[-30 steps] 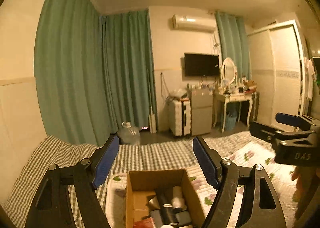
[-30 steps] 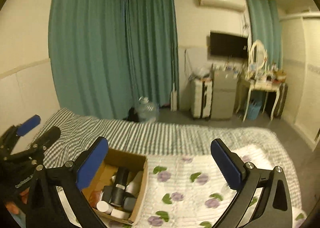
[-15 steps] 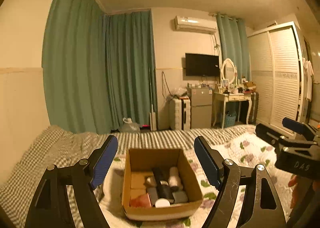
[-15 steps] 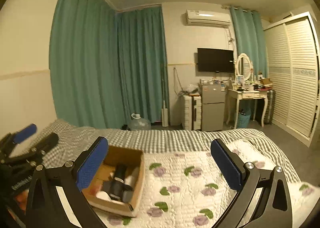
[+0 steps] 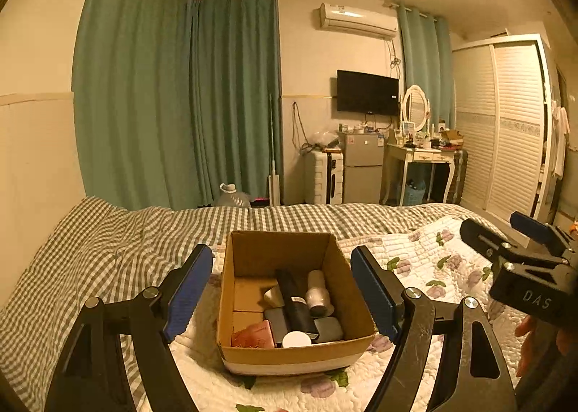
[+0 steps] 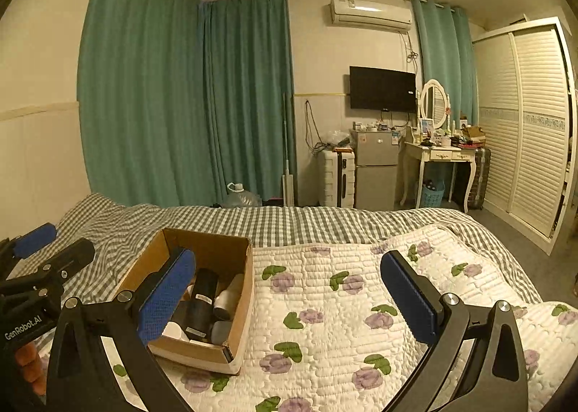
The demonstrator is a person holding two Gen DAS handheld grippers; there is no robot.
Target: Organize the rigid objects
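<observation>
Bedroom, evening light: we hold both tools over a quilted bedspread (image 6: pixel 361 303), where an open cardboard box (image 5: pixel 289 354) sits packed with small rigid items. The left gripper (image 5: pixel 281 289) hangs just above and in front of the box, blue pads spread wide and carrying nothing; the right gripper (image 6: pixel 289 296) hovers beside it over the floral quilt, likewise spread and carrying nothing.

Inside the box we count a long black cylinder (image 5: pixel 294 303) lying lengthwise, a silver can (image 5: pixel 318 298) beside it, a white round cap (image 5: pixel 296 339) at the near wall, a grey block (image 5: pixel 327 327), a pink packet (image 5: pixel 253 334) in the near left corner, and a small cone-shaped piece (image 5: pixel 272 296); some flat brown cardboard lies underneath.

In our judgement, no loose items show on the bedspread in either view, so everything we can see already lies in the box. That fits a sort that is finished as well as a full box waiting to be unpacked and arranged; we cannot tell which.
</observation>
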